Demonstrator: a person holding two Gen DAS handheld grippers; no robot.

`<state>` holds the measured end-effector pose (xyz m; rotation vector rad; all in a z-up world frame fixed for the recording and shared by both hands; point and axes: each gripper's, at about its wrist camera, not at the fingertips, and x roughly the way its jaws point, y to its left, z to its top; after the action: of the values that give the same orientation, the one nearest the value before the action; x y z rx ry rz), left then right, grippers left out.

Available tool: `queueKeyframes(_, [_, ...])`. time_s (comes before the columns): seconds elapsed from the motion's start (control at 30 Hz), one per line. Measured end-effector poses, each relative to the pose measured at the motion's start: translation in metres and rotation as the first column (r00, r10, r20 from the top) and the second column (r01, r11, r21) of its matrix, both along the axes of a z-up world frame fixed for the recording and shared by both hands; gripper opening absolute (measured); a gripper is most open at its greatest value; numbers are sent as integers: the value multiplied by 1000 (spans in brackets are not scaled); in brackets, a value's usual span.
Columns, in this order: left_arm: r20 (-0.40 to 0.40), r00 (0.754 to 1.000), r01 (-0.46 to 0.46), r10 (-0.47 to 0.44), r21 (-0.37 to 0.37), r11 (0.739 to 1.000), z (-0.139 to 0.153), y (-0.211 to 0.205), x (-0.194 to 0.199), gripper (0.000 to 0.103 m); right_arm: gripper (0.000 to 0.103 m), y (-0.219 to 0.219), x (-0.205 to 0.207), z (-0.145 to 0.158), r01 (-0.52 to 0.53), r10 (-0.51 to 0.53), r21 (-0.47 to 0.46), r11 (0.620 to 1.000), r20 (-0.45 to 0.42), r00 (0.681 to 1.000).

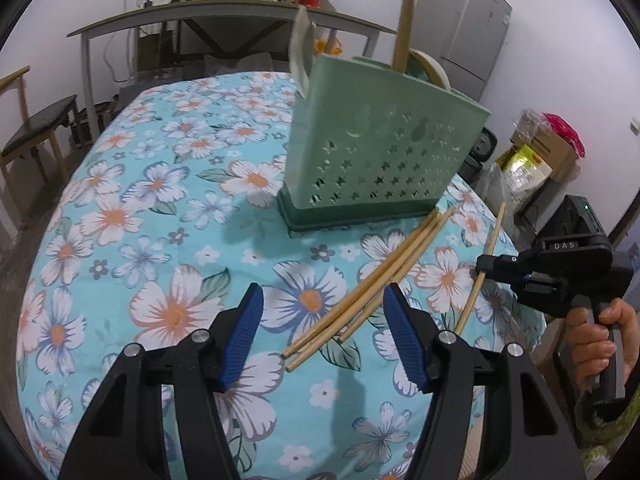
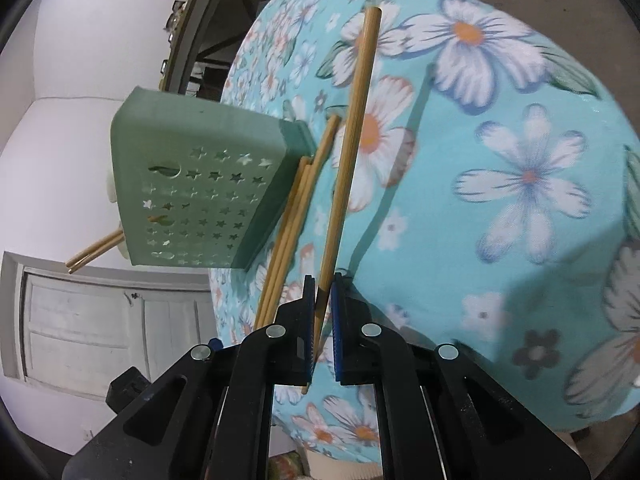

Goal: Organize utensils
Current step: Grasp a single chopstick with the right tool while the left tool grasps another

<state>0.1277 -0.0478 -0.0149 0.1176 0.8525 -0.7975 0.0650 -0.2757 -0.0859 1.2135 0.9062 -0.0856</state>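
A green utensil holder [image 1: 380,144] with star cut-outs stands on the flowered tablecloth [image 1: 160,208]; chopsticks [image 1: 406,20] and a clear spoon [image 1: 302,48] stick up out of it. Three loose bamboo chopsticks [image 1: 372,284] lie in front of the holder, between and just beyond the blue pads of my left gripper [image 1: 322,336], which is open and holds nothing. My right gripper [image 2: 321,312] is shut on a single chopstick [image 2: 352,144] near its thin end; from the left wrist it shows as a gripper [image 1: 486,266] clamping that chopstick [image 1: 480,276] at the table's right side. The holder [image 2: 192,188] and the loose chopsticks [image 2: 292,232] lie left of it.
A long grey table [image 1: 224,16] with bottles and clutter stands behind, a wooden chair [image 1: 36,128] at left, a fridge [image 1: 468,28] and boxes [image 1: 536,152] at right. A person's hand [image 1: 604,340] grips the right gripper's handle. The round table's edge drops off close by on the right.
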Motion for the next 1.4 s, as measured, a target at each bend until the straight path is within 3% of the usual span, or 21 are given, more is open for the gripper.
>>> queueKeyframes(0.17, [21,998,63,-65,65,996,-10,-12,0,44,6,4,4,-9,15,-15,25,1000,-3,1000])
queueKeyframes(0.37, [72,989,118,-131,162,980,-18,-33,3,33,6,-8,-2,-9,14,-14,38,999,1,1000])
queueKeyframes(0.67, [96,964,217,-250,267,939,-23,-59,0,27,6,-19,-7,-9,5,-6,48,999,4,1000])
queueKeyframes(0.83, [105,946,252,-306,351,902,-31,-77,-4,25,6,-22,-8,-9,0,0,48,999,6,1000])
queueKeyframes(0.97, [98,946,259,-310,351,900,-31,-83,1,25,6,-24,-9,-10,-1,1,55,999,9,1000])
queueKeyframes(1.17, [23,951,288,-309,302,909,-29,-83,12,25,6,-26,-12,-12,0,0,62,998,11,1000])
queueKeyframes(1.4, [79,948,271,-308,305,913,-19,-80,4,25,6,-27,-14,-12,-1,0,63,998,14,1000])
